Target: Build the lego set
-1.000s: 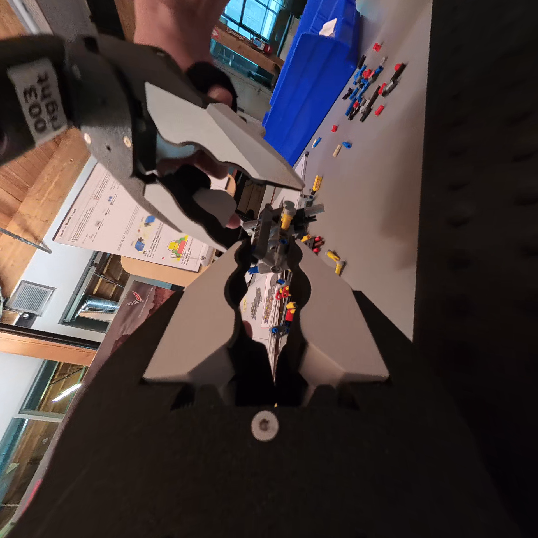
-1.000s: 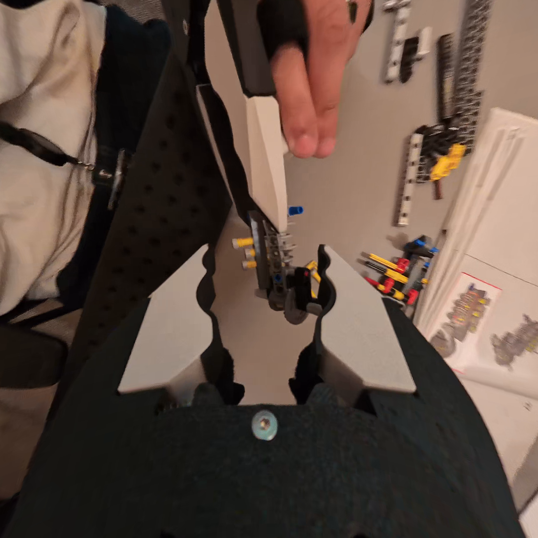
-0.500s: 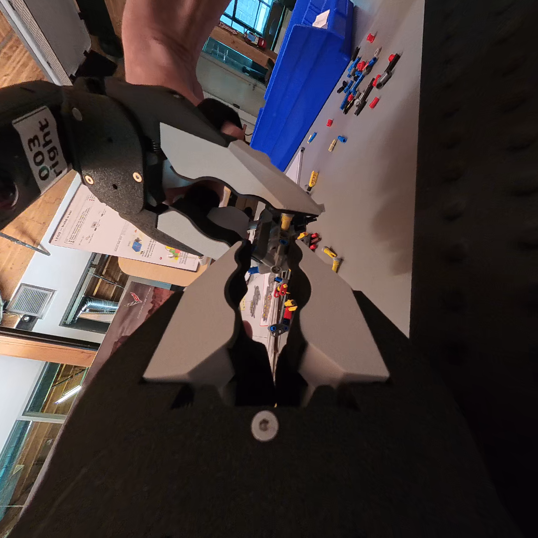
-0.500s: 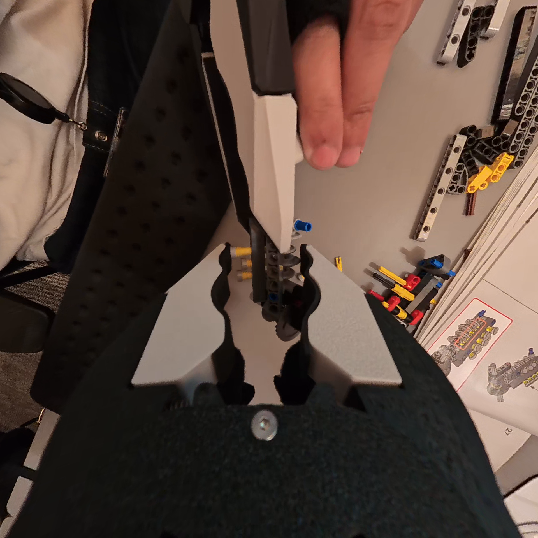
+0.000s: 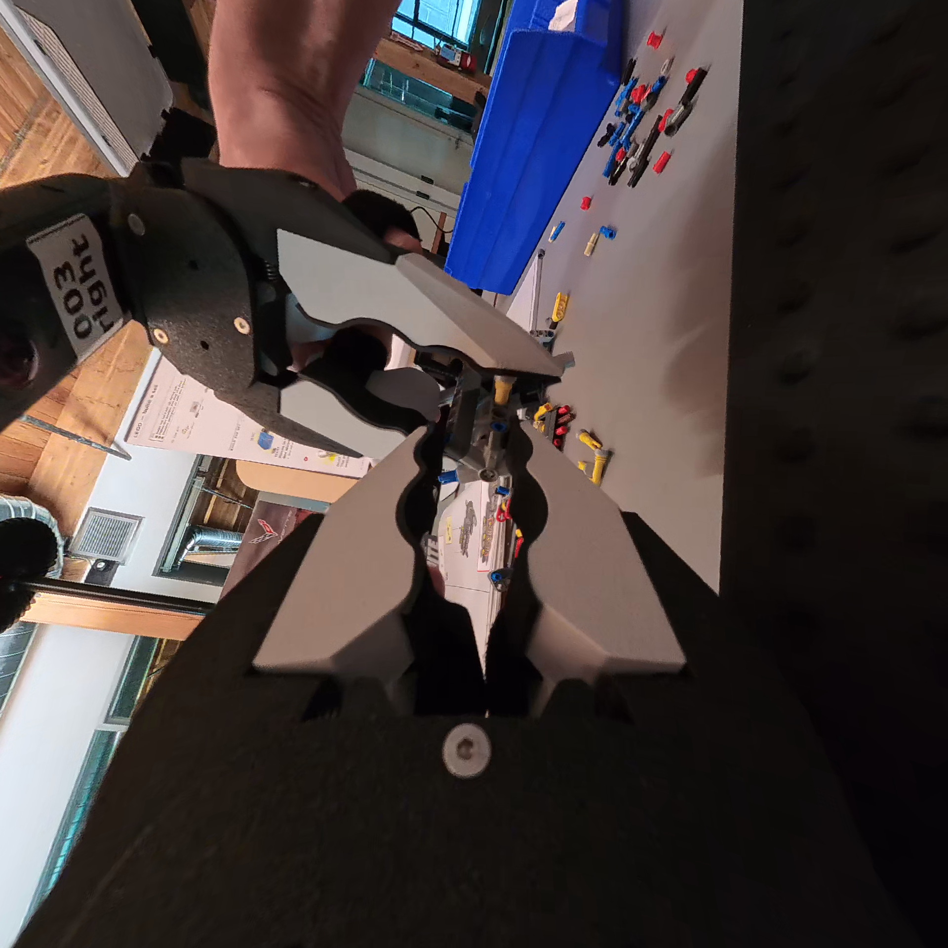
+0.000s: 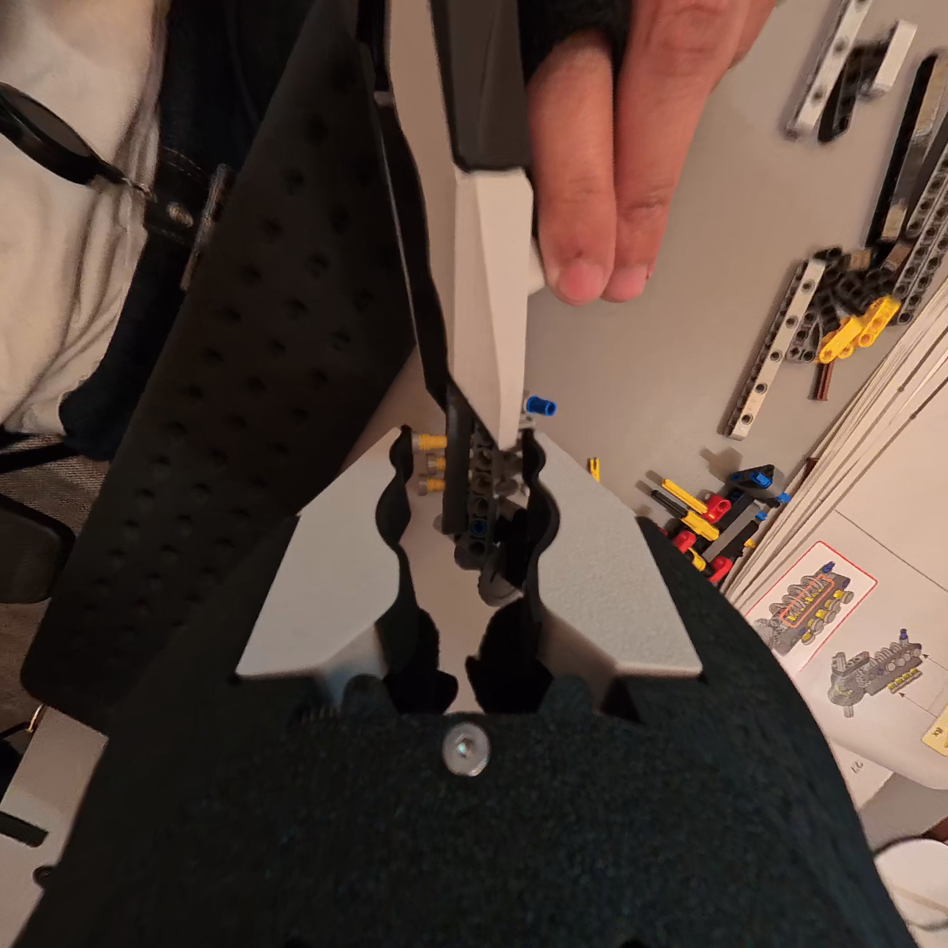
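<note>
The left tongs [image 5: 469, 433] clamp the grey lego assembly [image 5: 479, 428] at their tips — the right tongs [image 6: 469, 451] close around it too (contact unclear), above the desk [image 5: 662, 318].

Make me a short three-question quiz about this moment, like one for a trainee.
1. True or false: the grey lego assembly is lying flat on the table.
2. Which gripper's fingers are clamped on the assembly: A) left gripper, B) neither?
3. What colour is the bin at the table's far side in the left wrist view?

Key: 1. False: it is held up between the grippers. 2. A; the right gripper brackets it too, though whether it is closed on it is unclear. 3. Blue.
</note>
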A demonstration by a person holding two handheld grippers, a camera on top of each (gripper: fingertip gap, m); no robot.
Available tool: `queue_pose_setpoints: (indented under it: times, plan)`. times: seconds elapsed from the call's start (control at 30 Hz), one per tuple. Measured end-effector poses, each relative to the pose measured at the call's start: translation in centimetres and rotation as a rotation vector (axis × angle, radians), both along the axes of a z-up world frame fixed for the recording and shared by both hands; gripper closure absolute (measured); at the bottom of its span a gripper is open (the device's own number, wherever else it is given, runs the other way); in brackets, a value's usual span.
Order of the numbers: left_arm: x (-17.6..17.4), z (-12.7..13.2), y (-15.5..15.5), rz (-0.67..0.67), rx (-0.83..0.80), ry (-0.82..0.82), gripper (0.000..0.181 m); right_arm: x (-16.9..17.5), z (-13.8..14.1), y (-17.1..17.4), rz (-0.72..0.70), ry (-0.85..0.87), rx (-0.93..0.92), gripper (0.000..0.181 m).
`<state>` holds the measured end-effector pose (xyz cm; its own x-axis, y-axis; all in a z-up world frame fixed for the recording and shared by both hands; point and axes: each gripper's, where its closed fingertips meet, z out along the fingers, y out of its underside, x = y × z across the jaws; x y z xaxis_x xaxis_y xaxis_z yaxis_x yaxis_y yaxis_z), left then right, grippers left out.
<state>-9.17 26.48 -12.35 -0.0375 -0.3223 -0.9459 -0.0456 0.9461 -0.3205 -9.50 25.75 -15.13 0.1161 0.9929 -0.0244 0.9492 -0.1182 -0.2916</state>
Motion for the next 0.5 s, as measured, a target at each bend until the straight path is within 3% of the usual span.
queue_pose_setpoints:
  times: [0.4,0.5]
  plan:
    - [0.2,0.0,0.4,0.020,-0.008,-0.005,0.158,0.0,0.1,0.5,-0.062,0.037,0.012,0.140]
    - [0.0,-0.1,0.6,0.016,-0.051,0.005,0.158,-0.1,1.0,1.4,-0.109,0.094,0.050,0.126]
